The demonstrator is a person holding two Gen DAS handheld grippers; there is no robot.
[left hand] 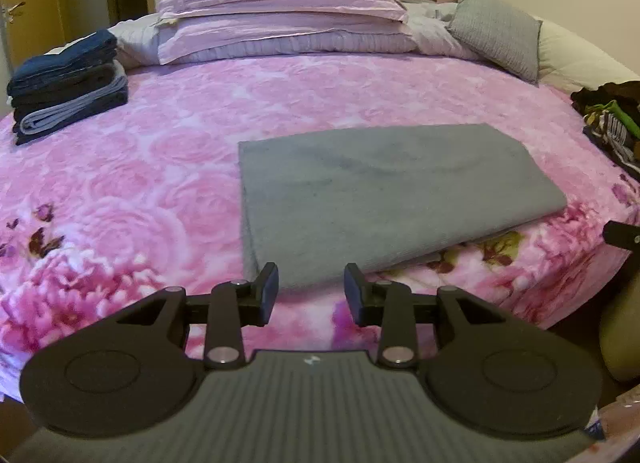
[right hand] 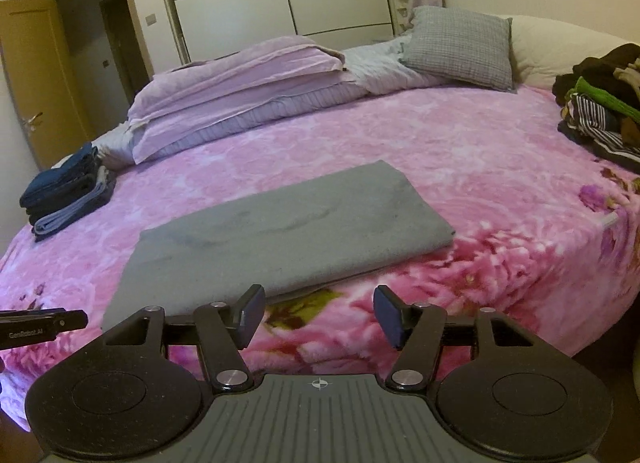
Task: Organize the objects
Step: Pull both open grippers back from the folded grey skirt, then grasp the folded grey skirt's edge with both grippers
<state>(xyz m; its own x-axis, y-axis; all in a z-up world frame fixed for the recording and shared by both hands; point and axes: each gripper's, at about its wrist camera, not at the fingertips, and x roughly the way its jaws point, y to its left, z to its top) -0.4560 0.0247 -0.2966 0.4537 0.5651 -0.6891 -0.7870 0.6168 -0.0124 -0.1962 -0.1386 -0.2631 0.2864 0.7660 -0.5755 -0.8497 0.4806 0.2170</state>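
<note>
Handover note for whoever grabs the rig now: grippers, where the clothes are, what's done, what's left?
Left gripper: open, empty, at the near edge of the grey folded cloth.
Right gripper: open, empty, over the pink floral blanket just short of the cloth.
Done: grey cloth lies folded flat; folded stack of dark clothes sits far left.
Left: probably move the grey cloth to that stack, then tackle the unfolded clothes pile at the right edge.

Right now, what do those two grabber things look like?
Both are black. The left gripper and the right gripper each have two flat, dark blue rectangular pads on black linkage bars with silver round pivots, big rounded black plates on both sides, and a grey ribbed base with a small crosshair mark. White lettering shows on the left one's side.
</note>
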